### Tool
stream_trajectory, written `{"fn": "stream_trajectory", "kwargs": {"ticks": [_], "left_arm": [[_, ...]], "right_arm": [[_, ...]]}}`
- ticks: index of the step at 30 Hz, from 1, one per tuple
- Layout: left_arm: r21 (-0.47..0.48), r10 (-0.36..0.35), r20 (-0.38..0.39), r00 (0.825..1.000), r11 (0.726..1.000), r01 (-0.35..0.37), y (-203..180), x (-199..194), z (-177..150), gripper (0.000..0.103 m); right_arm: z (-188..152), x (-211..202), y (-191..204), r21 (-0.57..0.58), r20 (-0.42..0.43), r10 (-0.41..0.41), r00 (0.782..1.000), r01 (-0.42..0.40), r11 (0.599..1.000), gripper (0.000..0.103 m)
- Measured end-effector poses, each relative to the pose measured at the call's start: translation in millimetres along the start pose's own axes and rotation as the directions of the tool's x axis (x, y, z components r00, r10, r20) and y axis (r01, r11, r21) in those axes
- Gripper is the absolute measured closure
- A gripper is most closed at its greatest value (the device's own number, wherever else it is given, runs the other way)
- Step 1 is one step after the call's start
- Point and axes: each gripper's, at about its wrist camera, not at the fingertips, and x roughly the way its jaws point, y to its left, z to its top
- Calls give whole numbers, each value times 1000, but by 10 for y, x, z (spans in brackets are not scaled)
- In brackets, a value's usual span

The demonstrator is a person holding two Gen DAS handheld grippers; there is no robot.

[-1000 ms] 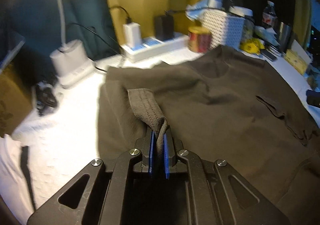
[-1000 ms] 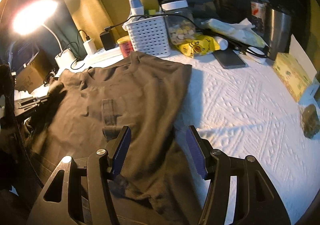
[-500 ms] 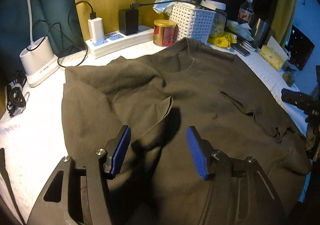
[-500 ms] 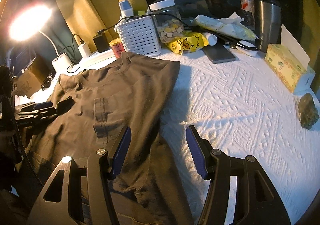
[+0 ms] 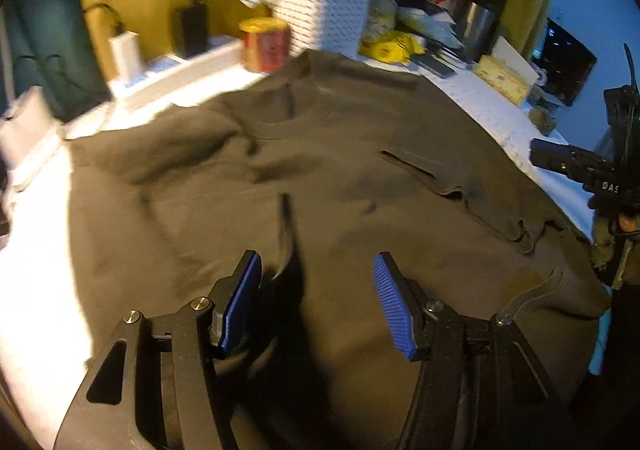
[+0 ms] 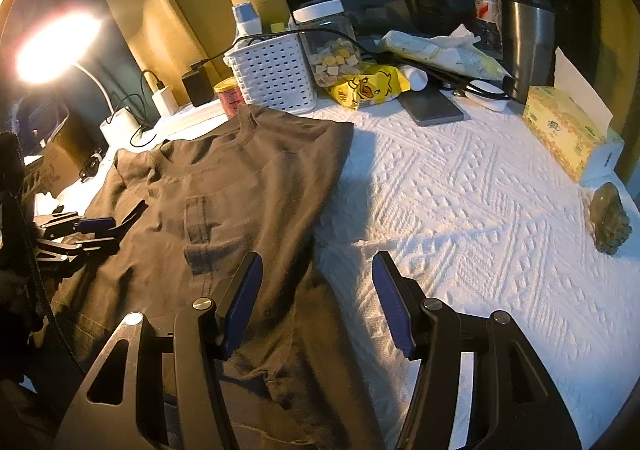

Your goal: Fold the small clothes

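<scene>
A: What do the left tongs [image 5: 316, 300] hold?

B: Nothing. Their blue pads [image 5: 394, 304] stand wide apart, above the dark brown T-shirt [image 5: 320, 178]. A raised fold of cloth [image 5: 286, 234] lies just ahead of the left pad; I cannot tell if it touches the pad.

A: And the right tongs [image 6: 316, 296]?

B: Also wide and empty. Their left pad is over the edge of the T-shirt [image 6: 240, 186], and the right pad is over the bare white textured cover [image 6: 460, 210] of the desk.

A: Where is the shirt lying?

B: It is spread on the cover, ahead of both tongs, with the collar at the far end. The chest pocket [image 6: 198, 226] is just ahead and to the left of the right tongs.

A: What is beyond it?

B: Past the collar stand a red tin [image 6: 229, 96] and a white basket [image 6: 276, 72], with a jar of snacks [image 6: 330, 46] beside the basket. A yellow packet [image 6: 368, 88] lies in front of the jar. Far to the right are a steel tumbler [image 6: 528, 46] and a tissue box [image 6: 568, 132]. Far to the left a lamp [image 6: 56, 46] shines.
</scene>
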Motion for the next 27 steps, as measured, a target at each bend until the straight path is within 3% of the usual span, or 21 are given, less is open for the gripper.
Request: {"fn": "stream_trajectory", "kwargs": {"ticks": [6,11,14,20,27], "left_arm": [[-113,151,84,985,984,-141,410,-568,-161,45],[-182,199,29,980,965,-191,763,-542,-360,45],[-213,146,0,989,967,-143,813,-473,-463,45],[-142,34,14,999,989,-31,550,-527,-592,45],[-90,-94,-27,995,992,91,235,-490,-653,45]], "right_arm": [[-30,37,122,-21,-13,14,1000,-14,1000,43],[-42,85,223,-36,-25,23,999,-24,999,43],[-29,73,295,-49,-24,28,999,-30,998,43],[-37,53,343,-54,-29,15,999,-16,998,43],[-64,29,371,-63,-42,13,999,-16,998,43]]}}
